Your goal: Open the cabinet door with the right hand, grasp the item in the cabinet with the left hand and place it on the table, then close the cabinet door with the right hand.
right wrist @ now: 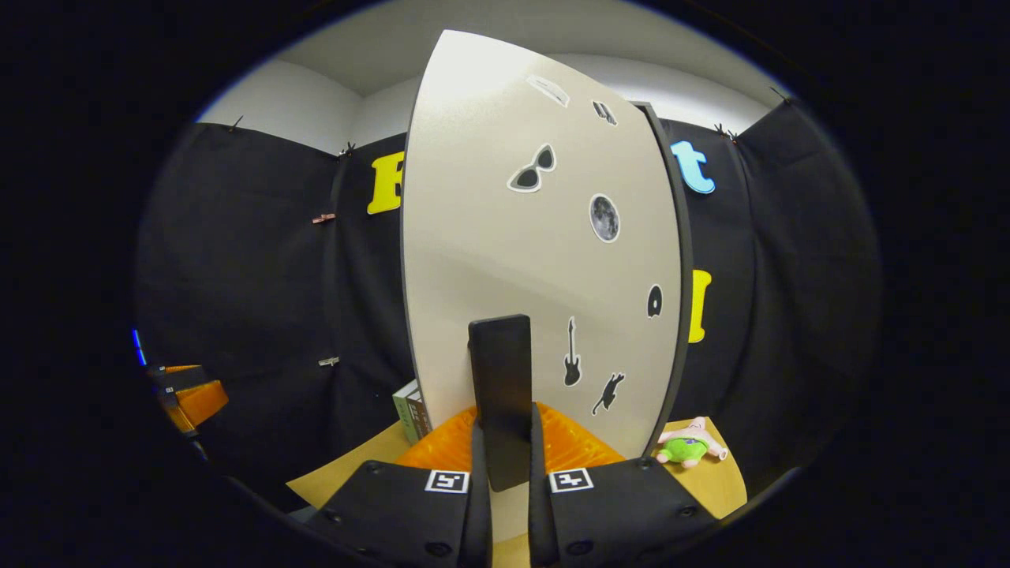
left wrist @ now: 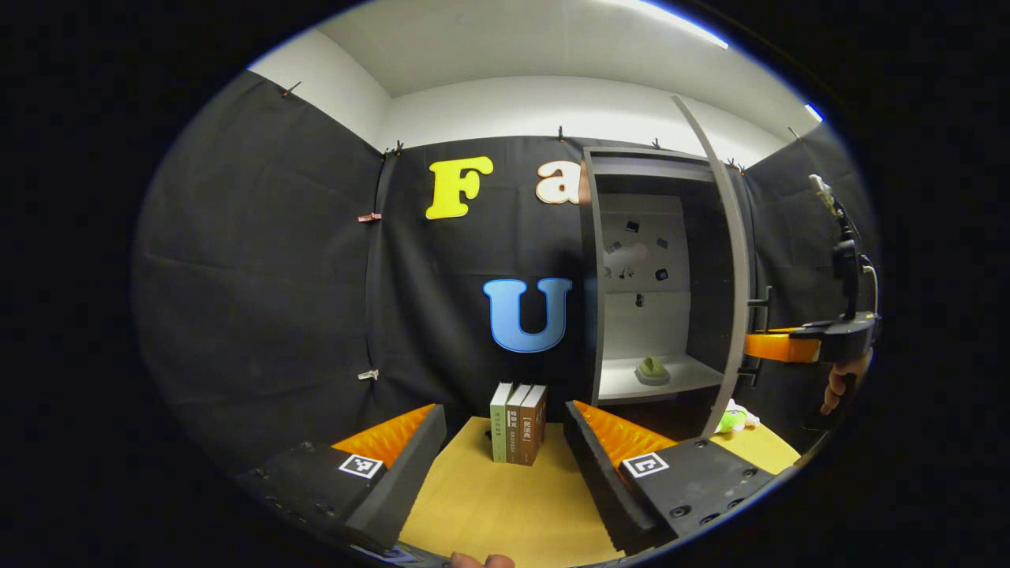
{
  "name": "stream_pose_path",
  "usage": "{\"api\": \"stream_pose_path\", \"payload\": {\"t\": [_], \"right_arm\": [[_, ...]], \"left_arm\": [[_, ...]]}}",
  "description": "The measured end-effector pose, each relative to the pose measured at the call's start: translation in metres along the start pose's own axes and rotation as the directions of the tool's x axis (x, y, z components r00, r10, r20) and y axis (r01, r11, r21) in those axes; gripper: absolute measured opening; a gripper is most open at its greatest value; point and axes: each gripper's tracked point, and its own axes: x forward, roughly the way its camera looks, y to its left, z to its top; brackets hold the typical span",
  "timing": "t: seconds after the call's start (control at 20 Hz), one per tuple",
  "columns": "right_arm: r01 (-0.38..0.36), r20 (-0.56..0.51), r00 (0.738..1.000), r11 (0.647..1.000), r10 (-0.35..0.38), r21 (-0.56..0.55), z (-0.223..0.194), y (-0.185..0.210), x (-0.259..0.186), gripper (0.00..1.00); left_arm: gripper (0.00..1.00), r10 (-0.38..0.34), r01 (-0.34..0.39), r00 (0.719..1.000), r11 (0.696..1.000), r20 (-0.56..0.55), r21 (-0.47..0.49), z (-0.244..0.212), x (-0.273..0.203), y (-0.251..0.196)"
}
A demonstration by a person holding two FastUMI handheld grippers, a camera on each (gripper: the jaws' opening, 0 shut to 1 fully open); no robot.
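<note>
In the left gripper view the grey cabinet [left wrist: 593, 276] stands open, its door [left wrist: 730, 260] swung out edge-on toward me. A small pale green item [left wrist: 652, 369] lies on the lower white shelf. My left gripper [left wrist: 505, 442] is open above the table, well short of the cabinet, nothing between its fingers. At the far right, my right gripper [left wrist: 757, 347] meets the door's black handle [left wrist: 762, 304]. In the right gripper view the door [right wrist: 536, 237], dotted with stickers, is close ahead. The right gripper [right wrist: 509, 442] is shut on the upright handle [right wrist: 501, 379].
Three books [left wrist: 518, 422] stand upright on the tan table [left wrist: 505, 505] just ahead of the left gripper. A green and pink plush toy [right wrist: 688, 446] lies on the table by the door's foot. The left gripper [right wrist: 185, 394] appears far left in the right gripper view.
</note>
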Motion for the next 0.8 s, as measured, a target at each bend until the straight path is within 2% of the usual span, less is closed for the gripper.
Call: {"api": "stream_pose_path", "payload": {"t": [0.35,0.8], "right_arm": [[0.036,0.002,0.999,0.999,-0.036,-0.011,0.000,-0.034,-0.022,0.22],[0.150,0.017,0.988,0.989,-0.150,0.019,0.006,-0.083,-0.049,0.20]], "left_arm": [[0.94,-0.040,0.040,0.999,0.999,0.015,0.001,0.009,0.010,-0.019],[0.96,-0.088,0.088,0.996,0.996,0.029,-0.017,0.014,0.031,-0.049]]}}
